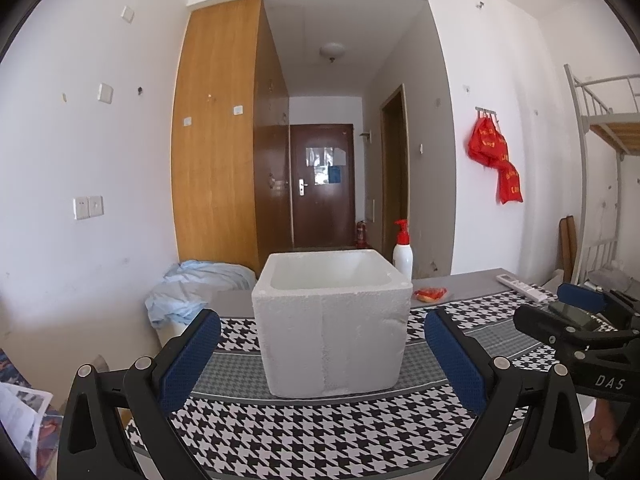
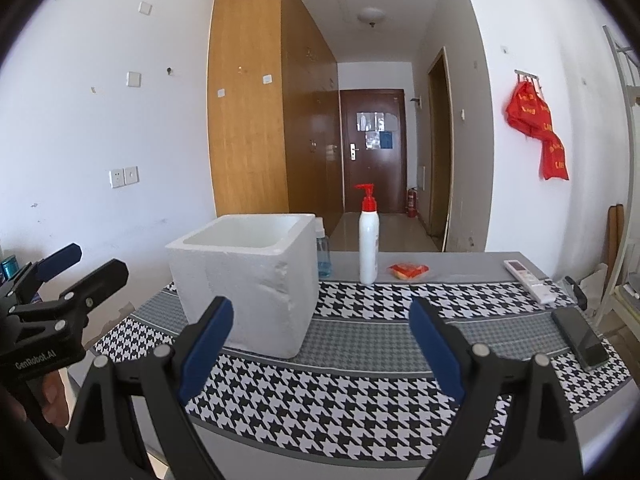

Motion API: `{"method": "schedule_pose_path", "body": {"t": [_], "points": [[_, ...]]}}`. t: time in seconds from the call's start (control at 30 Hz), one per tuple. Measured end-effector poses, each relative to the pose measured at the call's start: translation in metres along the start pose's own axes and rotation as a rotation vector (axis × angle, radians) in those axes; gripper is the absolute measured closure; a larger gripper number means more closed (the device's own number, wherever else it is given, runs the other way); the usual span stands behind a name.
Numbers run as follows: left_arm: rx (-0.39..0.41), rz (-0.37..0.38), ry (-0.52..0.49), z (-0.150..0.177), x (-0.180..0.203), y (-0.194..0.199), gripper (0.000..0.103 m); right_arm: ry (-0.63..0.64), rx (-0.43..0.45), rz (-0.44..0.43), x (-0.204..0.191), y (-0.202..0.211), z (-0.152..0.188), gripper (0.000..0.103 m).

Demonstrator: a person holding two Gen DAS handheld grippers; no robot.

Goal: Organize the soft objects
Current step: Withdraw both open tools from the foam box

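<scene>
A white foam box (image 1: 332, 328) stands upright and open-topped on a tabletop (image 2: 360, 344) covered with a black-and-white houndstooth cloth, and from both views its inside looks empty, though the bottom is hidden. The left tool (image 1: 322, 354) points at the box with its blue-padded jaws spread wide, one on each side of the near wall as seen from its camera, gripping nothing. The right tool (image 2: 322, 344) sits further right, its jaws equally wide apart and empty, aimed at bare cloth between the box and a dark phone (image 2: 580, 338). The only likely soft item on the tabletop is a small red-orange packet (image 2: 409, 271) lying near the far edge, well apart from both tools, just beside a white pump bottle (image 2: 369, 246); what it is exactly is too small to tell. A pale blue bundle of cloth (image 1: 200, 284) rests off the tabletop to the left, on something pale. The risks look like these: a reach for the packet could knock over the tall, narrow pump bottle, or the blue bottle (image 2: 322, 256) half hidden behind the box; the light foam box could slide or tip if a tool bumps its wall; and a remote control (image 2: 528, 280) and the phone lie in the right tool's sweep.
</scene>
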State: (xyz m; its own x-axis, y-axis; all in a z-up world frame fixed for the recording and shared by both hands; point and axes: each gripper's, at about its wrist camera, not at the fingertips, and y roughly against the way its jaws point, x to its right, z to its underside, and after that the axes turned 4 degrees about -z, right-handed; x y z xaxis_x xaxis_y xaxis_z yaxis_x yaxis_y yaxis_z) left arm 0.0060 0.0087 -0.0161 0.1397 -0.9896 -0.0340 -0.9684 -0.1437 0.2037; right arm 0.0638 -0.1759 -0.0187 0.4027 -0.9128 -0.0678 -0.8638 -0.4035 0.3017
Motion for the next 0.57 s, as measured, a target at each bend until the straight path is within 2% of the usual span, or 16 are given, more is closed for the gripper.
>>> {"method": "schedule_pose_path", "body": {"t": [0.57], "points": [[-0.029,0.013,0.002,0.0041,-0.001,-0.0012,0.001,-0.006,-0.013,0.0,-0.0005,0.0004,0.0009,0.011]]}}
